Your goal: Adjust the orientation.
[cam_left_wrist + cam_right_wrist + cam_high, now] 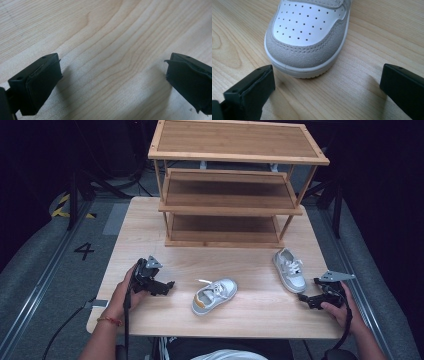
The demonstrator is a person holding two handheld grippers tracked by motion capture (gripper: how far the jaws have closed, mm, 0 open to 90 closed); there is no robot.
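My right tongs (306, 301) rest low over the table (150, 230) with the jaws spread wide and nothing between them. In the right gripper view the toe of the right shoe (308, 37) lies just ahead of the gap, its grey suede cap and white perforated top pointing at me, the white sole rim near my jaws but not touching them. From the high view that right shoe (290, 270) lies in front of the wooden rack (235, 195), off its right front corner, toe toward my side of the table.

My left tongs (167, 287) are also spread wide and hold nothing; in the left gripper view there is bare wood grain between the two black jaws. They sit well in front of the rack's left front corner, pointing toward the left shoe (215, 296). That shoe lies well in front of the rack's middle, lying at a slant, with a tan patch at its heel and loose white laces, near my left tongs but apart from them.
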